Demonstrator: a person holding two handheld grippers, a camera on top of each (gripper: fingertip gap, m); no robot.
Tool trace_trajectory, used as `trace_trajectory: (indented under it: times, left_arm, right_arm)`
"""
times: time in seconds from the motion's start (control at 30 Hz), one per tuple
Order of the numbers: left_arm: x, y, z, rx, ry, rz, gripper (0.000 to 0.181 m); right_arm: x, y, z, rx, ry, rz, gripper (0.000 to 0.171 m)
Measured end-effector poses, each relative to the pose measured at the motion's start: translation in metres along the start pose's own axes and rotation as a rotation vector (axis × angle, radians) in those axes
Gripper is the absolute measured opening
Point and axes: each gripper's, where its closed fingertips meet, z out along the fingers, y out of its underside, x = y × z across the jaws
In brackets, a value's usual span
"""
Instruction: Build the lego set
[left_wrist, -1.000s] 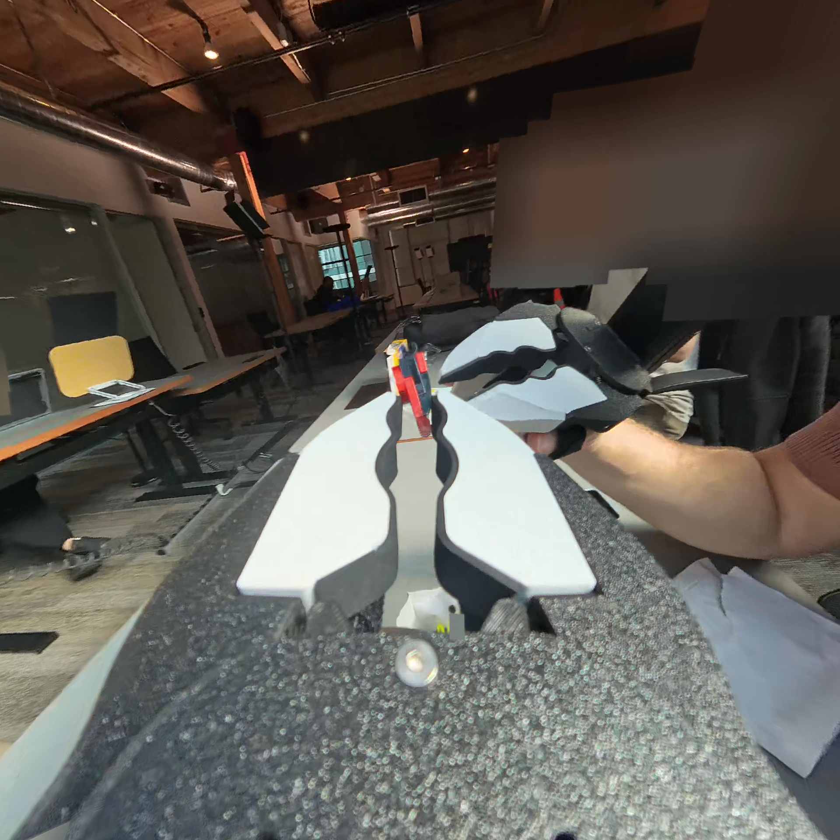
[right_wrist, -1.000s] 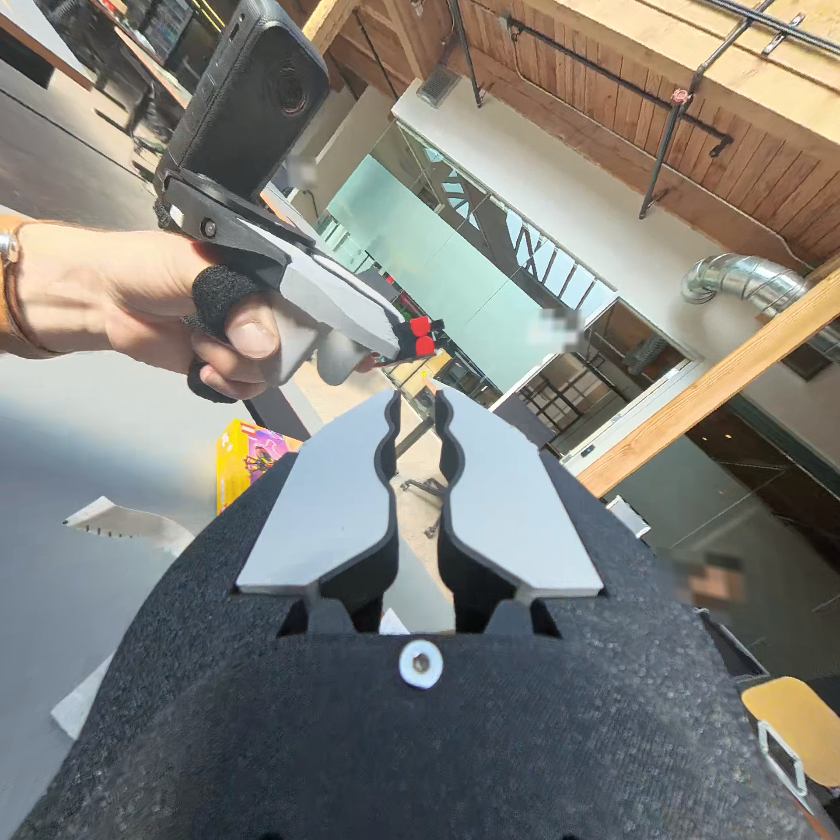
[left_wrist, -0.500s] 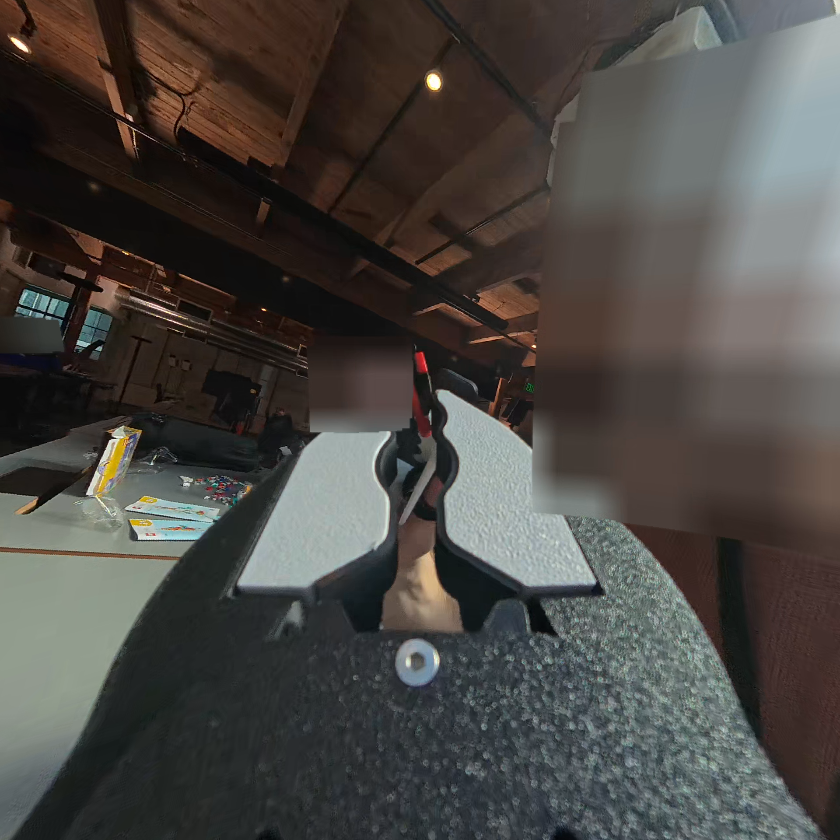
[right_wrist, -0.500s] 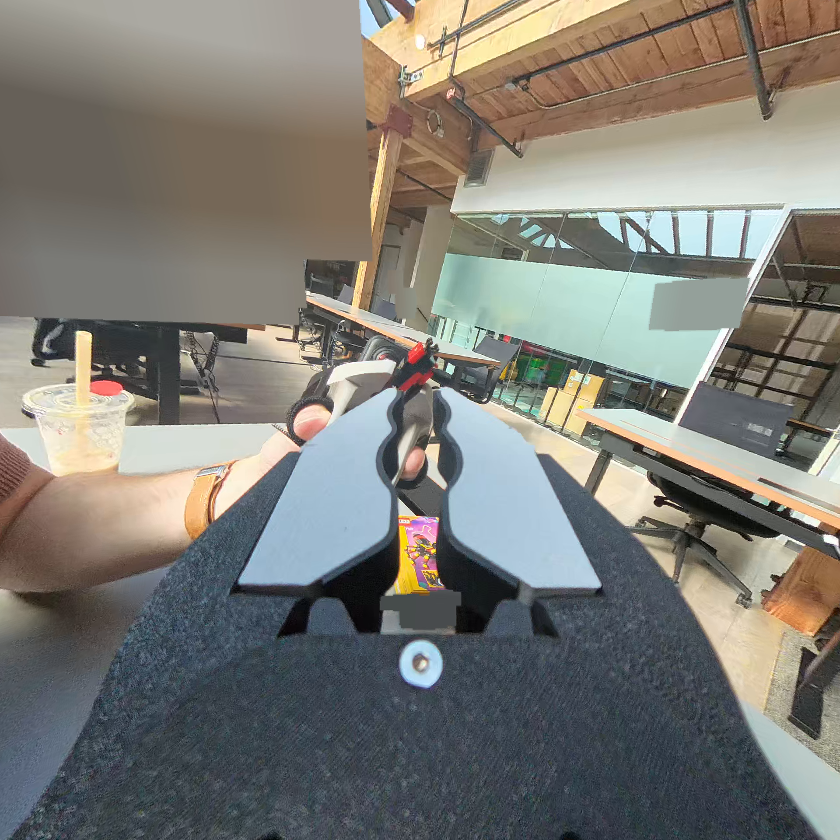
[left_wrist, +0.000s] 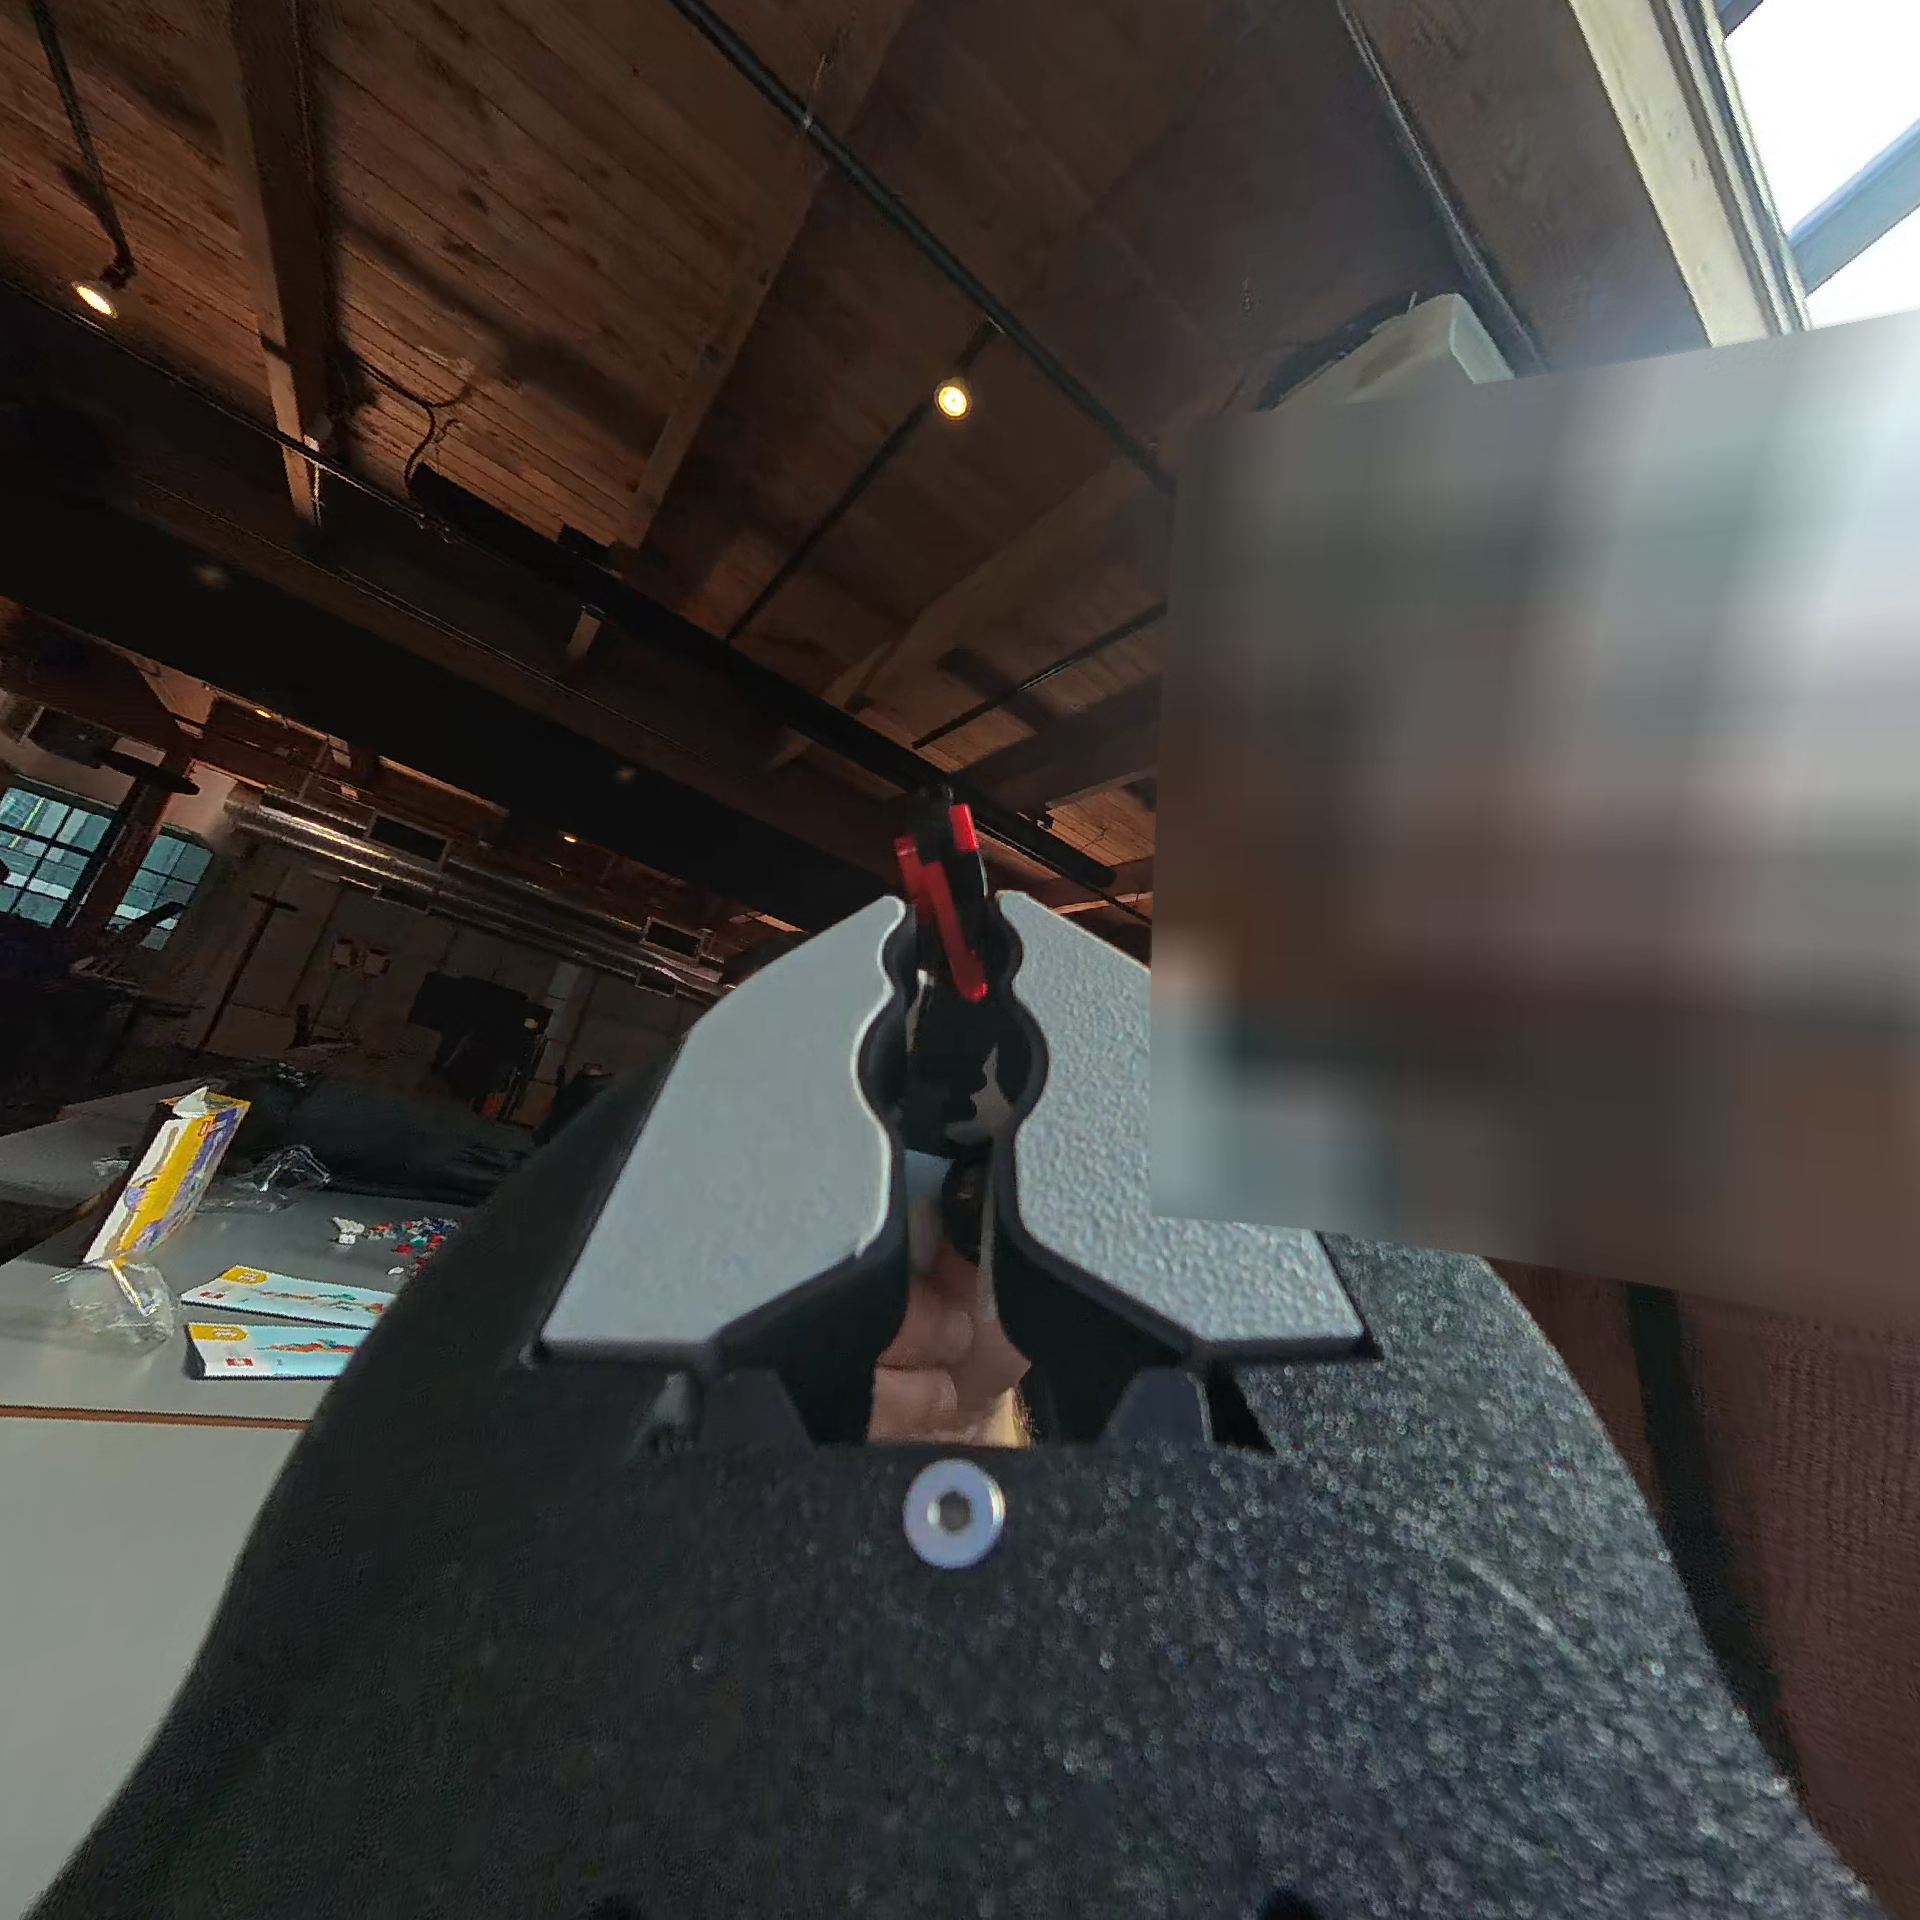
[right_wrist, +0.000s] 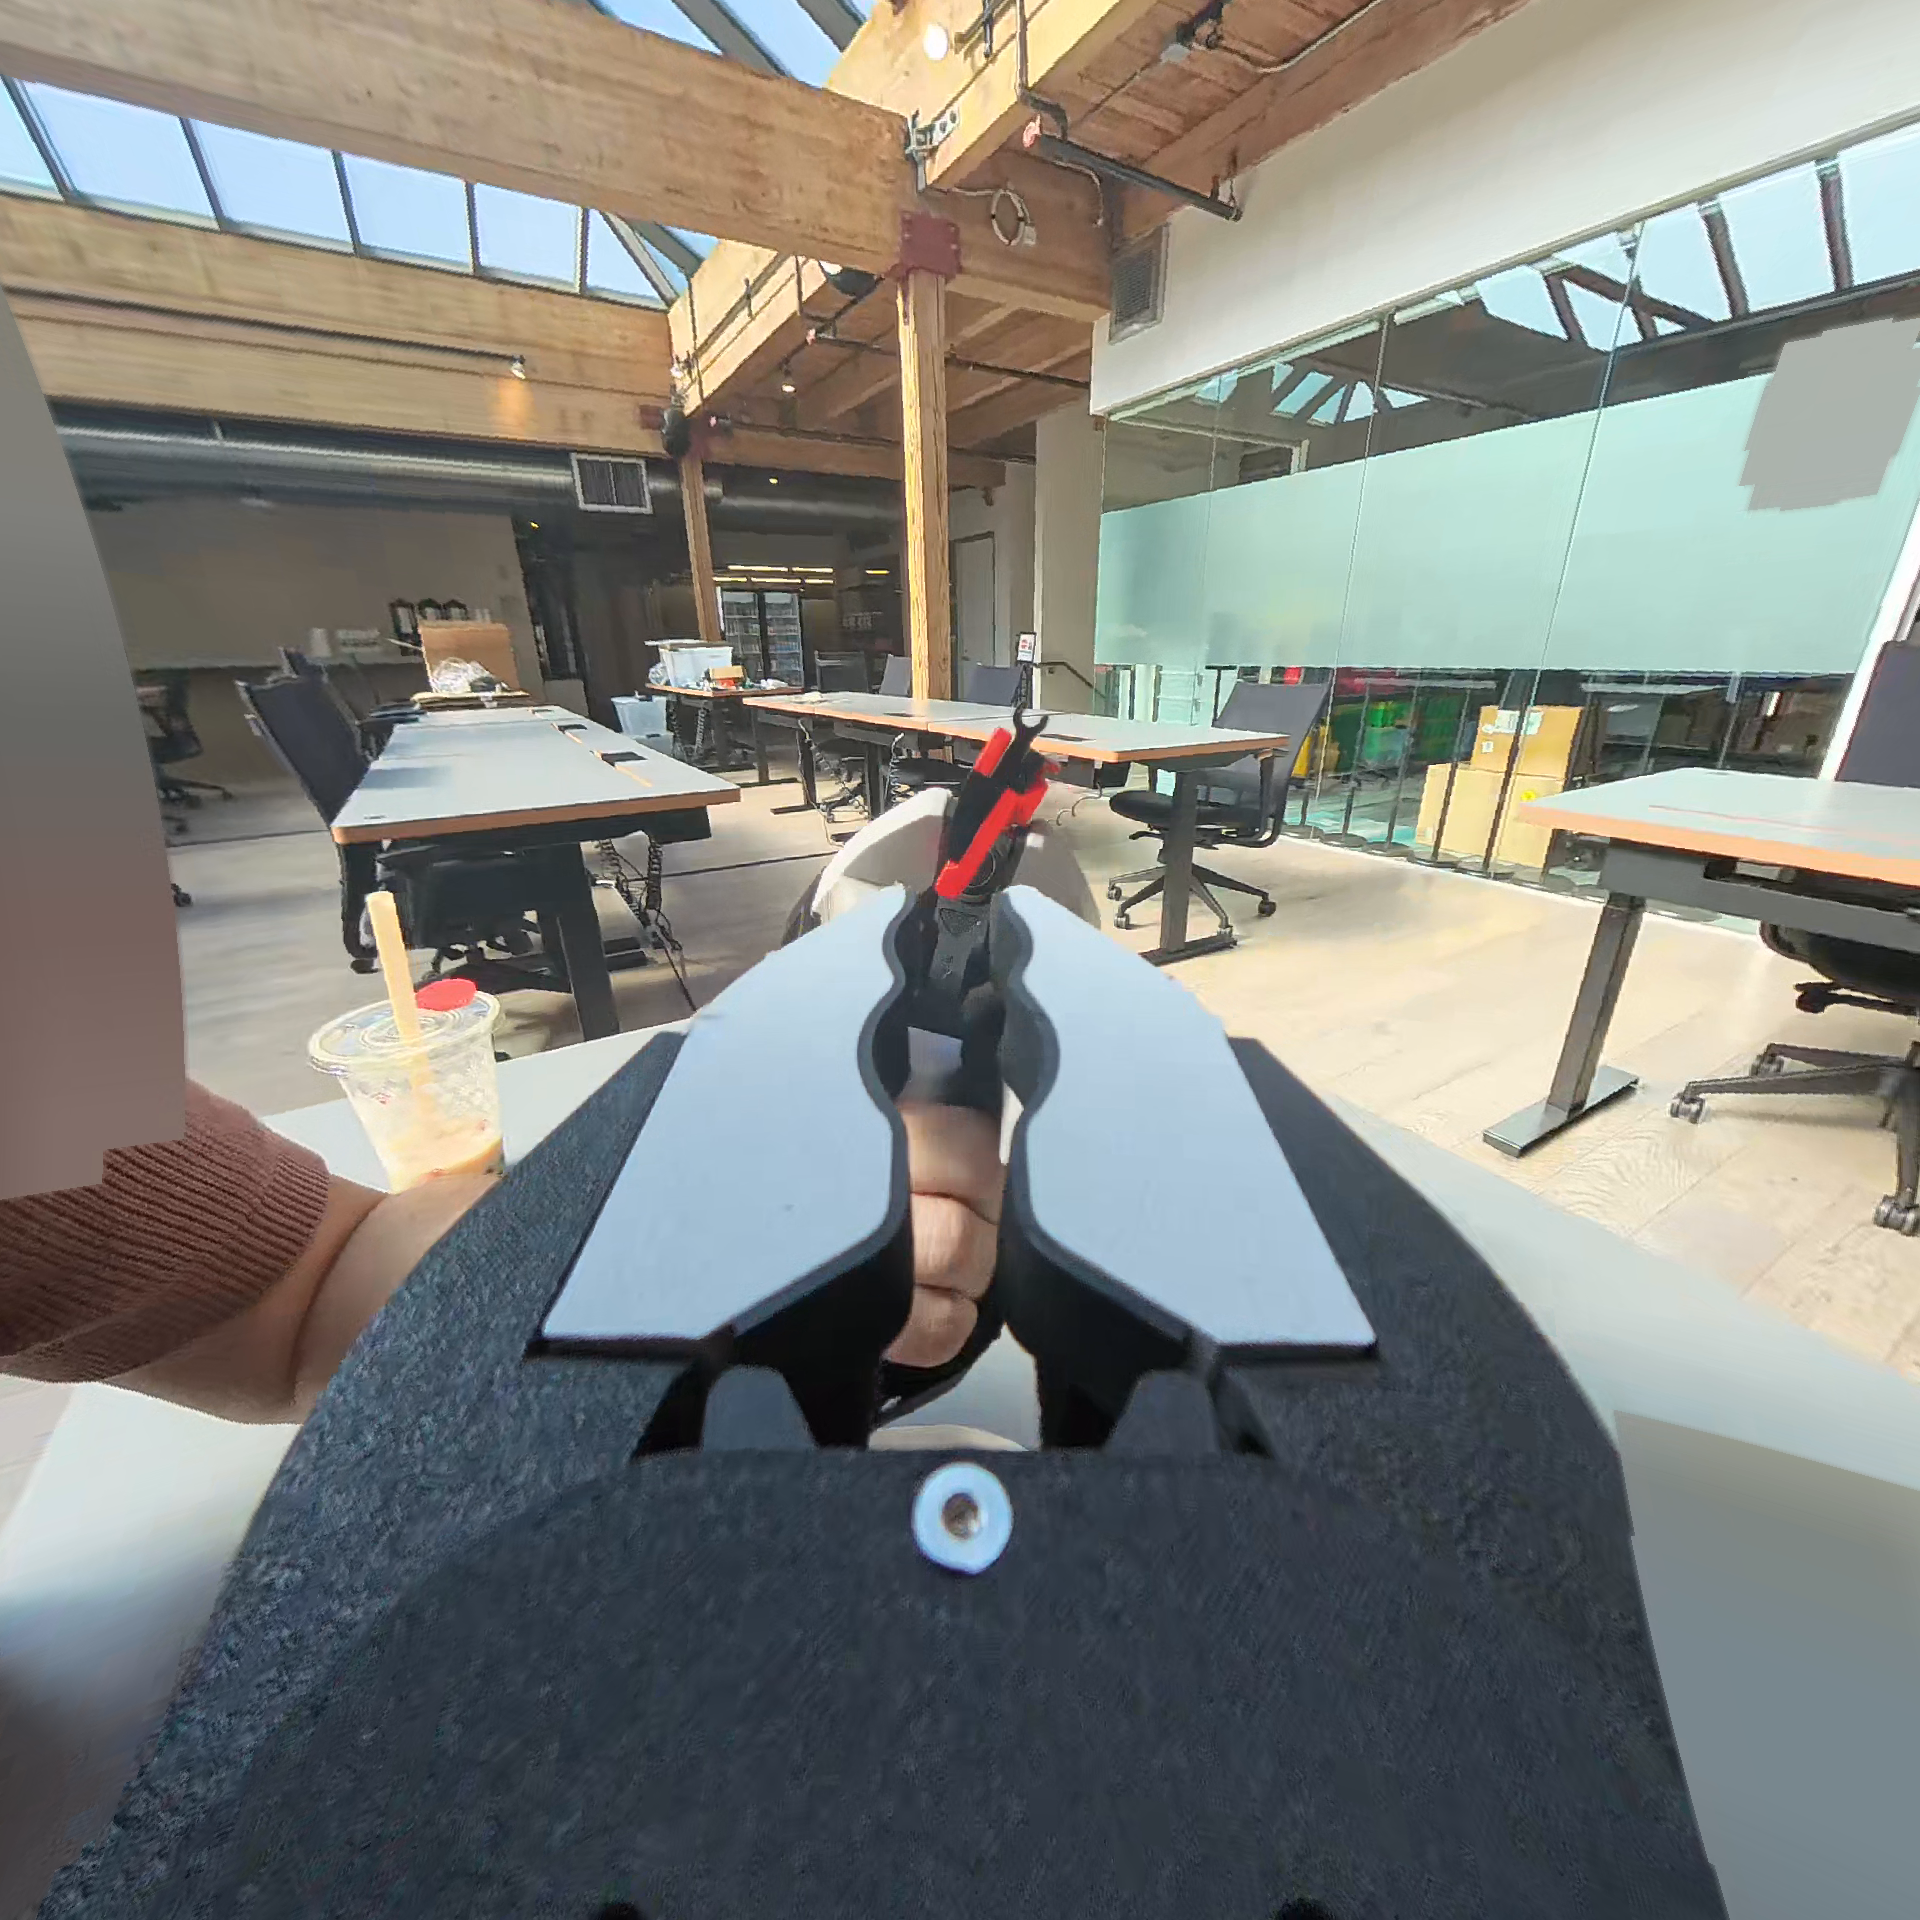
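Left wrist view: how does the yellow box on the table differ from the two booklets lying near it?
The yellow box stands tilted on end with its top open; the booklets lie flat and closed. The box is mostly yellow; the booklets are pale with only a yellow corner. Both rest on the grey table.

Each tool has the same build — two flat, pale grey fingers (left_wrist: 748, 1164) with wavy black inner edges, set in a rough, black, speckled body. On the left tool (left_wrist: 951, 940) and the right tool (right_wrist: 961, 914) alike, one silver screw (right_wrist: 962, 1518) sits just behind the fingers. The person wears a rust-brown ribbed sleeve (right_wrist: 135, 1236) — knitted.
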Motion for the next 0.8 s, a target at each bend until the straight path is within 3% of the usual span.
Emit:
trace_trajectory:
  times: [0.33,0.43,0.5,0.63,0.8]
  left_arm:
    - [-0.002,0.008,0.001,-0.024,-0.008,0.025,0.011]
    - [-0.003,0.004,0.0,-0.041,-0.029,0.064,0.013]
    - [-0.006,-0.003,-0.004,-0.075,-0.089,0.194,0.015]
    - [-0.017,0.003,-0.011,-0.358,-0.245,0.558,0.022]
    - [-0.013,0.027,-0.018,-0.673,-0.225,0.848,0.031]
  right_arm:
    - [0.001,0.004,0.002,0.003,-0.02,0.066,0.005]
    - [0.008,0.007,-0.001,-0.054,0.03,-0.048,0.004]
    - [0.016,0.006,-0.007,-0.116,0.12,-0.198,0.004]
    - [0.026,0.01,-0.017,-0.289,0.241,-0.494,0.004]
    - [0.017,0.037,-0.028,-0.51,0.112,-0.619,0.004]
